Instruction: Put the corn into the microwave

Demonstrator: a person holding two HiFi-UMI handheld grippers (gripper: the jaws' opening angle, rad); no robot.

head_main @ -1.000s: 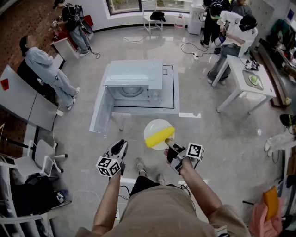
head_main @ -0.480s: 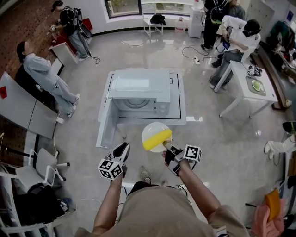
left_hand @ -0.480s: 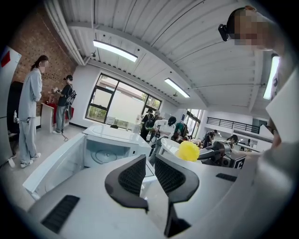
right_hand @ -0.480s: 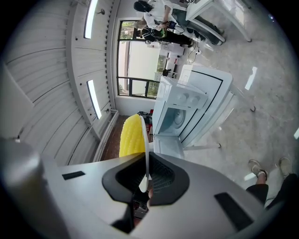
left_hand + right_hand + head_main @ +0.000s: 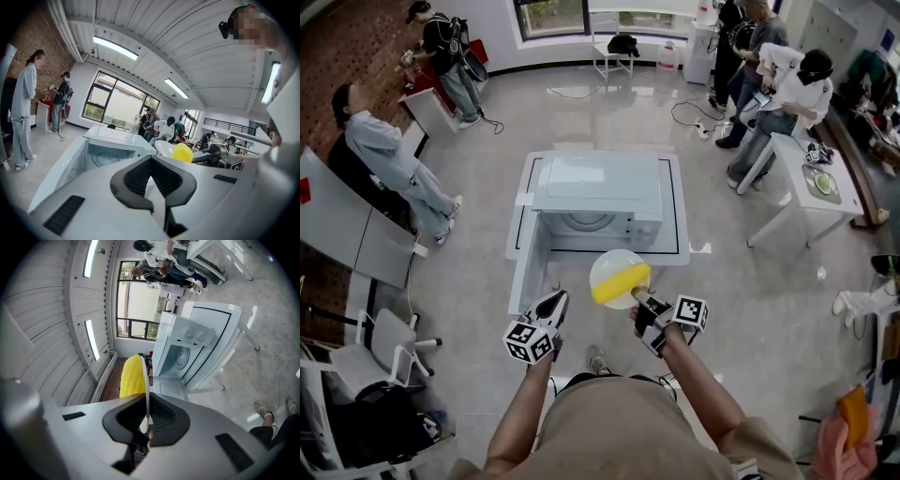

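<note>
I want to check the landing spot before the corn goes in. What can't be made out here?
Left gripper fingers: head view, too small.
Microwave cavity: head view, hidden under its own top; left gripper view, partly behind that gripper's body.
Plate face: right gripper view, seen edge-on.
Dial markings: right gripper view, too small.

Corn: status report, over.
Right hand-held gripper shut on plate rim, corn on plate. Left hand-held gripper shut, empty. Microwave door open, nothing in the way.
</note>
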